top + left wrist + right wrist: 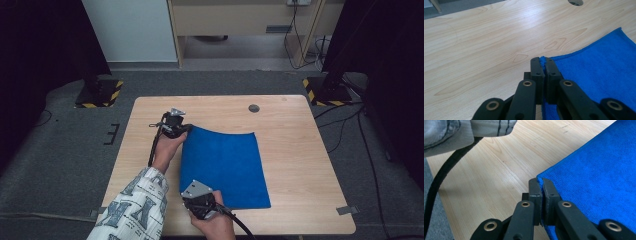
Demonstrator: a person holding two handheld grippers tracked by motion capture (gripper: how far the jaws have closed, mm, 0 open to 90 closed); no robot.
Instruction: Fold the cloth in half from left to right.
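A blue towel [222, 165] lies spread on the wooden table [290, 150]. My left gripper [184, 129] is shut on the towel's far left corner, lifting that edge slightly. In the left gripper view the jaws [543, 65] pinch the blue towel [596, 65] corner between them. My right gripper [196, 196] is shut on the near left corner of the towel. In the right gripper view the black jaws [541, 185] clamp the edge of the blue towel [596, 170].
A round grommet hole [254, 108] sits near the table's far edge. Black cables trail from both grippers. A patterned sleeve [135, 210] comes in at the bottom left. Black stands with yellow-striped bases [100, 92] flank the table on grey carpet.
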